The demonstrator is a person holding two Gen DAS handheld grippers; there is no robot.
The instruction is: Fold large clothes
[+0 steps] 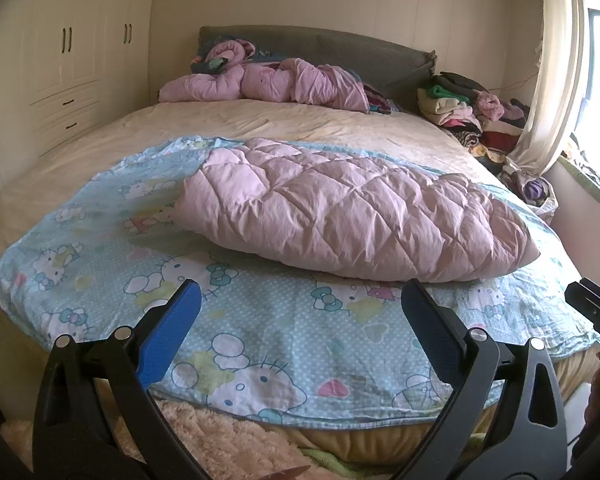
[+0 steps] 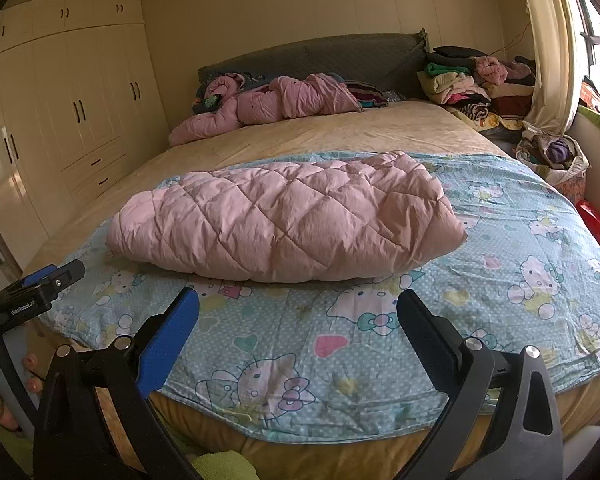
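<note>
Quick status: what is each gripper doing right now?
Left gripper: open, holding nothing, above the cartoon sheet.
Right gripper: open, holding nothing.

I am holding both grippers level and side by side, each pointing forward. My left gripper [image 1: 300, 300] is standing with its jaws spread wide, the blue pads [image 1: 168, 336] facing inward and nothing between them. My right gripper [image 2: 298, 310] is doing the same, fingers [image 2: 428, 332] splayed and gripping nothing. The right one's tip is showing at the right edge of the left wrist view, and the left one's at the left edge of the right wrist view, with my hand [image 2: 4, 392] wrapping its handle.
</note>
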